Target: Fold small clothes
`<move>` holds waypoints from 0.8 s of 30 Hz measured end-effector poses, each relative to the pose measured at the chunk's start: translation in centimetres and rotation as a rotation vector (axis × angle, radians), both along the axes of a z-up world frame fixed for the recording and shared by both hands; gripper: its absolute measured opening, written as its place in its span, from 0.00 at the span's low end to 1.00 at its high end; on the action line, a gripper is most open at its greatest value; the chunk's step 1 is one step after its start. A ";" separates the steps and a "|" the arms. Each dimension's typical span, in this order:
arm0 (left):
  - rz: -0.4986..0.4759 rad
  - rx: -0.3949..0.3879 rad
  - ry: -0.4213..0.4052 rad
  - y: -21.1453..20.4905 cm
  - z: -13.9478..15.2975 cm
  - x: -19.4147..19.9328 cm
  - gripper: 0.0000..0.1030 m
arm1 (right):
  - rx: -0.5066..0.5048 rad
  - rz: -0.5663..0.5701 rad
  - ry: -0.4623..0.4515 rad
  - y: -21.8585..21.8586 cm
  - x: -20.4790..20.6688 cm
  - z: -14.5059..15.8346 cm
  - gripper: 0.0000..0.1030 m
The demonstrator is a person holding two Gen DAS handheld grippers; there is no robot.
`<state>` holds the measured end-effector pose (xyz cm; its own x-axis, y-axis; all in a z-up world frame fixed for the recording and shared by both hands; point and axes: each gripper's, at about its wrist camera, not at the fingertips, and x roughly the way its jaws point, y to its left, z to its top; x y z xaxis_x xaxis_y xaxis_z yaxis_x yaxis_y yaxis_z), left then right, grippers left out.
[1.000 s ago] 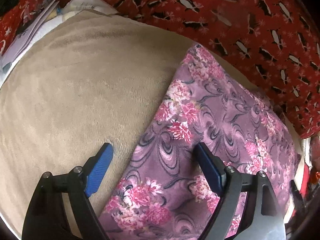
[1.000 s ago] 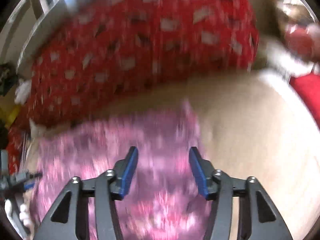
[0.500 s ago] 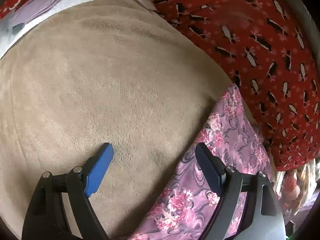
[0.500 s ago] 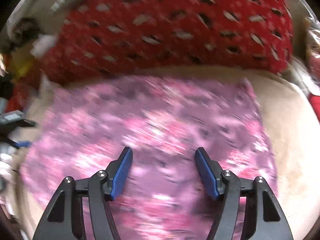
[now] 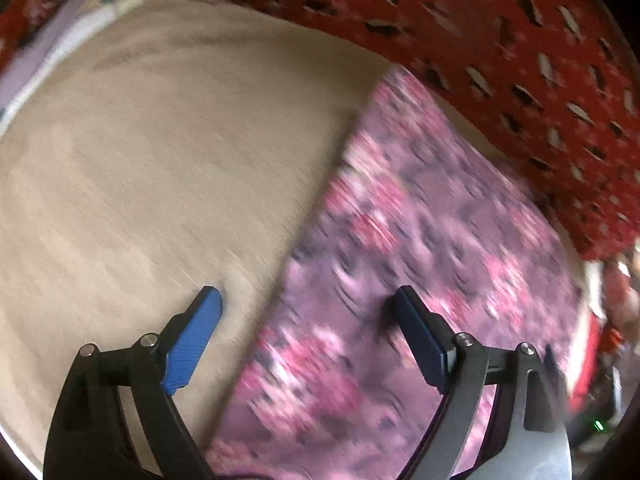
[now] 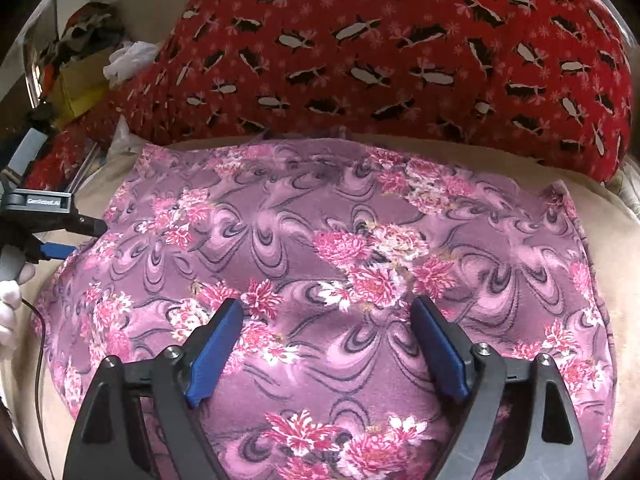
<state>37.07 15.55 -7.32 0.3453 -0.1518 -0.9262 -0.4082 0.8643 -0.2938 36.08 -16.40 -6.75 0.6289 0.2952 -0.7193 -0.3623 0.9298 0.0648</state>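
I see red patterned blanket (image 6: 400, 52) behind beige cover (image 5: 160, 168). Floral garment (image 6: 320, 248) flat under right gripper (image 6: 326, 344); left gripper (image 5: 306, 320) straddles its edge. Both spread, empty.

two close wrist views, both down onto one floral cloth (image 6: 340, 248)

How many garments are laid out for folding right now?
1. The purple floral garment lies spread flat on the beige blanket, in front of the red patterned pillow. More clothes may lie out of view or underneath.
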 end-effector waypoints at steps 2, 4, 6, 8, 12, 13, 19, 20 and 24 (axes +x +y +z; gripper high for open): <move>-0.071 -0.074 0.019 -0.4 -0.3 -0.1 0.85 | 0.007 0.001 -0.006 0.0 -0.1 0.0 0.85; -0.131 -0.108 0.044 -0.6 -0.3 0.3 0.85 | 0.013 0.002 -0.008 -0.2 0.1 -0.3 0.86; -0.157 -0.168 0.059 -0.6 -0.5 1.0 0.85 | 0.019 0.003 -0.008 -0.2 0.0 -0.2 0.86; -0.174 -0.234 0.078 -0.8 -0.8 1.5 0.86 | 0.021 0.003 -0.009 -0.3 0.0 -0.2 0.86; -0.191 -0.215 0.082 -1.5 -0.7 1.6 0.74 | 0.026 0.003 -0.009 -0.4 -0.1 -0.2 0.86; -0.194 -0.204 0.078 -1.6 -0.5 1.5 0.51 | 0.027 0.003 -0.010 -0.4 -0.1 -0.1 0.86; -0.172 -0.216 0.034 -1.8 1.8 0.7 0.14 | 0.040 0.006 -0.008 -0.6 -0.2 -0.1 0.86; -0.164 -0.224 0.026 -1.9 2.3 0.6 0.13 | 0.041 0.006 -0.006 -0.6 -0.2 -0.1 0.86; -0.137 -0.282 -0.040 -2.9 5.2 0.2 0.13 | 0.039 0.008 0.028 -0.6 0.0 0.4 0.86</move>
